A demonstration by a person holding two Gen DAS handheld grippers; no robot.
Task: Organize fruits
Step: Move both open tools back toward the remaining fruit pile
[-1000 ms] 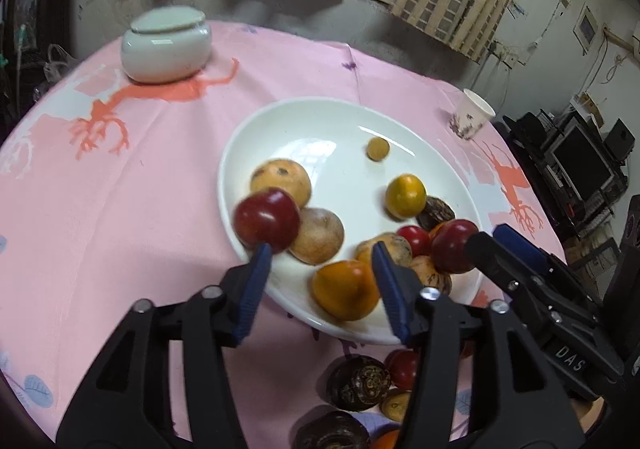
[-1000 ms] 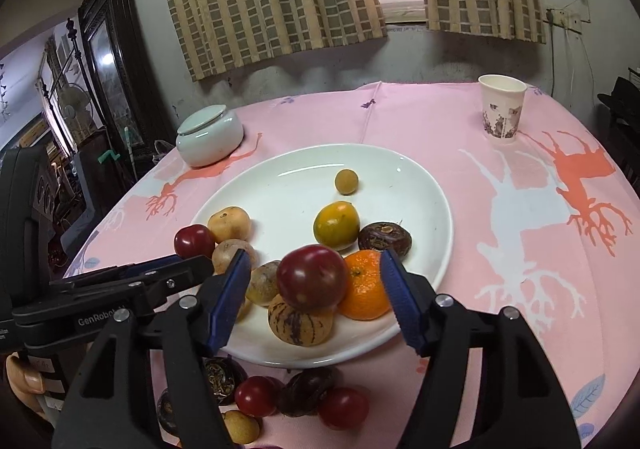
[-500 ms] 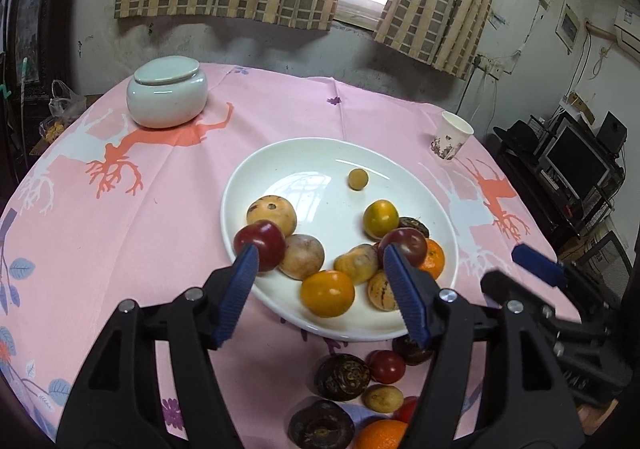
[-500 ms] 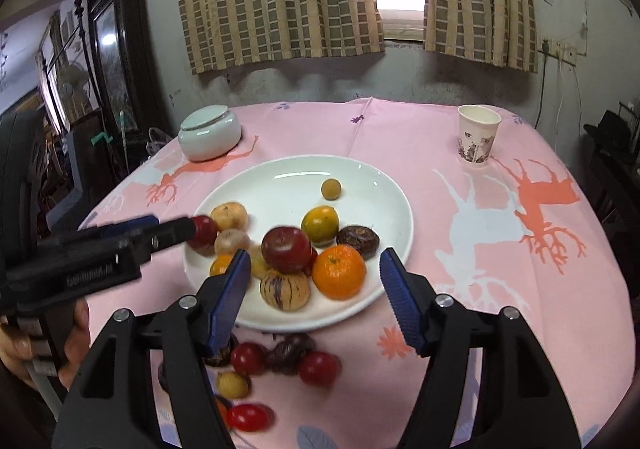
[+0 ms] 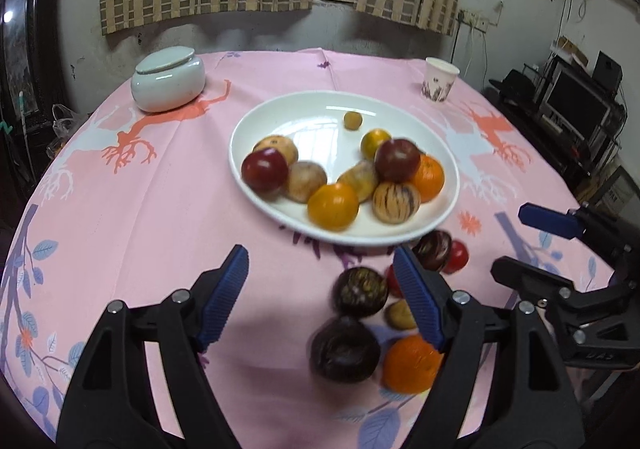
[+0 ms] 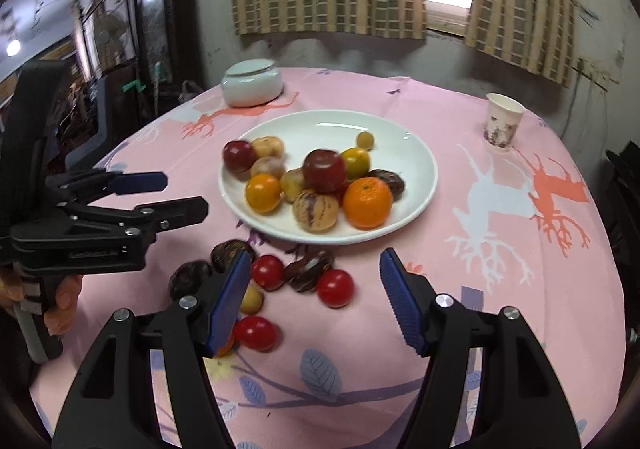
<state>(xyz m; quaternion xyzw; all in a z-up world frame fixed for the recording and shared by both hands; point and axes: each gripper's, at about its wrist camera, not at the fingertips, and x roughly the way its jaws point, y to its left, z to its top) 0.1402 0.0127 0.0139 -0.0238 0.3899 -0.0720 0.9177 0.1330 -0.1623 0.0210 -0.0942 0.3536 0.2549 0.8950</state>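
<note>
A white plate (image 5: pixel 312 109) (image 6: pixel 416 165) on the pink tablecloth holds several fruits: red apples (image 5: pixel 265 172) (image 6: pixel 324 170), oranges (image 5: pixel 333 206) (image 6: pixel 367 202), a striped melon (image 5: pixel 396 203) and others. More loose fruits lie on the cloth in front of the plate: dark passion fruits (image 5: pixel 345 348) (image 6: pixel 310 269), red tomatoes (image 6: pixel 335 288) (image 6: pixel 256 333) and an orange (image 5: pixel 412 364). My left gripper (image 5: pixel 320 297) is open and empty above the cloth, left of the loose fruits. My right gripper (image 6: pixel 316 303) is open and empty above the loose fruits.
A pale lidded jar (image 5: pixel 168 78) (image 6: pixel 252 83) stands at the back left. A paper cup (image 5: pixel 439 84) (image 6: pixel 502 127) stands at the back right. Curtains and a window are behind the table. Dark furniture and electronics stand around it.
Both grippers have pulled back from the plate toward the table's near edge. The red apples they were next to now rest on the plate. More loose fruits have come into view.
</note>
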